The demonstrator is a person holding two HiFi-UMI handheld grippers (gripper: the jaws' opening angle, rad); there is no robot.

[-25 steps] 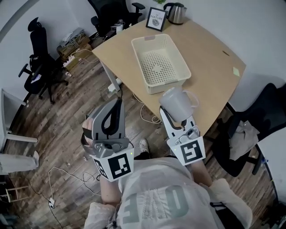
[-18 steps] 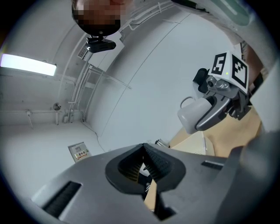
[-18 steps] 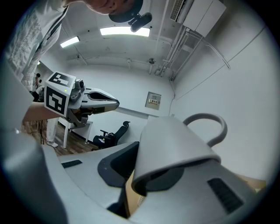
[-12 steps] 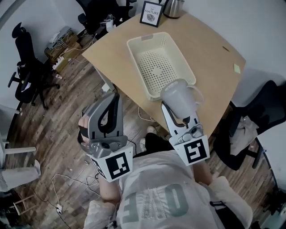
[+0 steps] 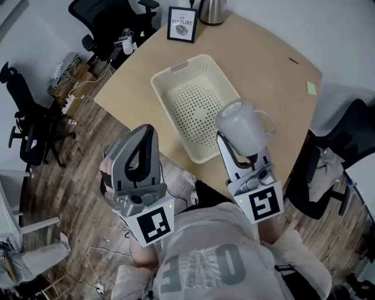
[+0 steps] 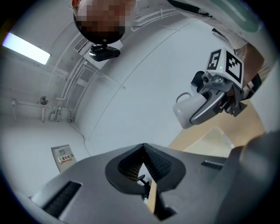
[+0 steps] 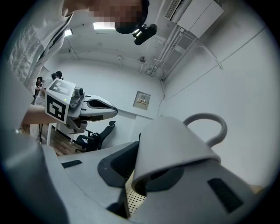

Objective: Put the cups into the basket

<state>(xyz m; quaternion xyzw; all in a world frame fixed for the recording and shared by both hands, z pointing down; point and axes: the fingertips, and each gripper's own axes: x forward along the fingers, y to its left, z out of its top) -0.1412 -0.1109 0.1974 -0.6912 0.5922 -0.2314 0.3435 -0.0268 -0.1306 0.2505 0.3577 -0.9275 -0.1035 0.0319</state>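
A pale grey cup (image 5: pixel 243 126) with a loop handle hangs in the air, my right gripper (image 5: pixel 237 145) shut on it. In the head view it overlaps the near right corner of the cream perforated basket (image 5: pixel 170 99), which has nothing in it. In the right gripper view the cup (image 7: pixel 175 144) fills the space between the jaws, handle (image 7: pixel 210 122) to the upper right. My left gripper (image 5: pixel 143 133) is off the table's near edge, over the wooden floor, shut with nothing in it. The left gripper view shows the cup (image 6: pixel 189 109) above the basket (image 6: pixel 214 140).
The basket lies on a light wooden table (image 5: pixel 275 70). At the table's far end stand a framed picture (image 5: pixel 183 24) and a kettle (image 5: pixel 212 10); a yellow note (image 5: pixel 311 88) lies at the right. Office chairs (image 5: pixel 29 117) (image 5: pixel 343 146) flank the table, and cables lie on the floor.
The person has moved closer to the table. The right gripper has carried the cup from in front of the basket to over its near right corner. The left gripper stays shut.
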